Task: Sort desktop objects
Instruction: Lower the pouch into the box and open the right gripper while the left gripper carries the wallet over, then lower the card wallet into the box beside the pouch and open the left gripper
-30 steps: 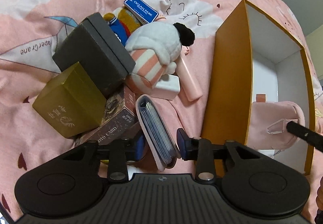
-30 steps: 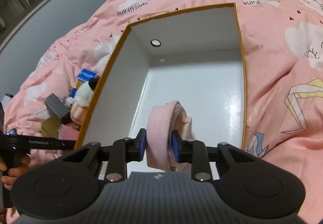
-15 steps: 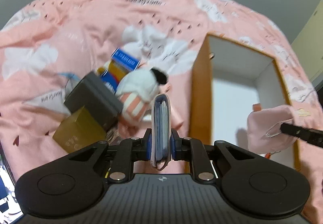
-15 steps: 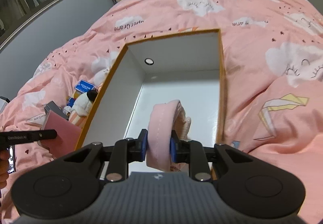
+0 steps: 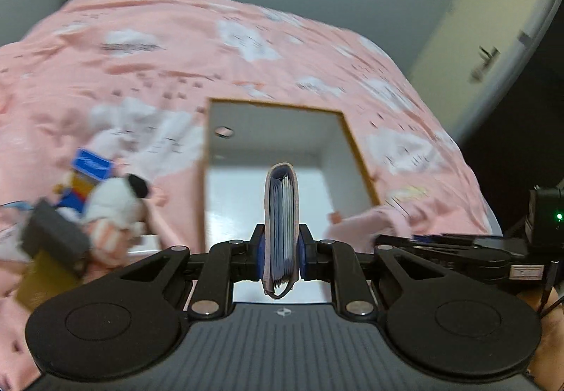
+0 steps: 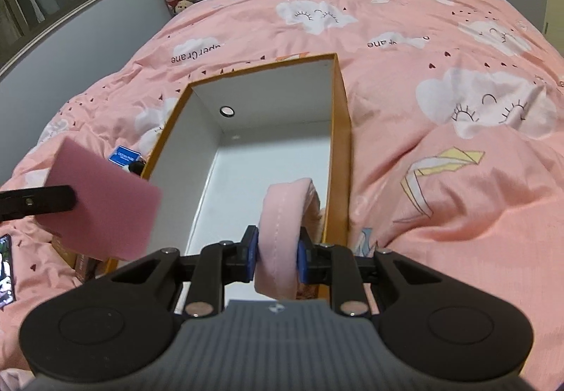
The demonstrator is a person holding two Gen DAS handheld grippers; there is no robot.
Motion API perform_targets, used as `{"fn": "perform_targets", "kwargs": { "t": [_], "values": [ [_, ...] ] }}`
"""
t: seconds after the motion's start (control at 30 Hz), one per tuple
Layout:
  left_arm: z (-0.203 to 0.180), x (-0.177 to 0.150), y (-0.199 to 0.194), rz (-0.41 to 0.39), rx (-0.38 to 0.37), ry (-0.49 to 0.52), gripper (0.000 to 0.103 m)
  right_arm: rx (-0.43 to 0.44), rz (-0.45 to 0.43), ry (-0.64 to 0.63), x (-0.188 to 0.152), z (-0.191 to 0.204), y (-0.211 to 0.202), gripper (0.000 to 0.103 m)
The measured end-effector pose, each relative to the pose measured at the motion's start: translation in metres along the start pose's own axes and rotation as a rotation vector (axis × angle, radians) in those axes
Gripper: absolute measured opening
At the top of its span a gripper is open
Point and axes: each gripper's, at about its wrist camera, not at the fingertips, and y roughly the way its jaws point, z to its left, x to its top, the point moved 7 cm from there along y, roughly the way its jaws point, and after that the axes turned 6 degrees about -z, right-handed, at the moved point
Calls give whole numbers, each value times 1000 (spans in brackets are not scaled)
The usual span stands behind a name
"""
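Note:
My left gripper is shut on a pink card holder full of blue cards, held upright above the orange box with a white inside. In the right wrist view the card holder hangs left of the box, above its near left rim. My right gripper is shut on a pink fabric pouch above the box's near right part. The left wrist view catches the pouch and the right gripper's arm at the right edge.
Left of the box on the pink duvet lies a pile: a white plush, a grey box, a gold box, a blue packet. A phone lies at the far left. The box floor shows bare white.
The left gripper shut on the card holder, lifted it off the pile and swung it right over the box. The right gripper rose a little with the pouch.

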Motion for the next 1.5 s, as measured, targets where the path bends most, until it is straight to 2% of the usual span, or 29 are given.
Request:
{"fn": "perform_targets", "kwargs": {
  "t": [0.2, 0.37, 0.67, 0.9, 1.1, 1.2, 1.3, 1.4, 1.5],
  "values": [
    [-23, -24, 53, 118, -39, 19, 19, -44, 31, 1, -22, -3, 11, 23],
    [-25, -48, 80, 208, -69, -17, 19, -68, 9, -42, -27, -1, 13, 23],
    [-26, -57, 98, 246, -66, -18, 19, -8, 35, 52, -23, -8, 12, 24],
    [-24, -62, 111, 274, -74, -57, 19, 65, 60, 183, -20, -20, 6, 29],
    [-32, -63, 113, 270, -89, -36, 21, 94, 75, 206, -18, -19, 6, 28],
    [-39, -68, 118, 278, -115, -35, 25, 121, 50, 206, -10, -18, 3, 31],
    [-41, -71, 119, 281, -136, -48, 27, 108, 34, 194, -4, -20, 1, 32],
    [-38, -72, 119, 288, -164, -93, 30, 106, 35, 195, -1, -23, 2, 32],
    [-32, -71, 122, 314, -206, -198, 35, 107, 37, 185, 1, -23, 3, 32]
  ]
}}
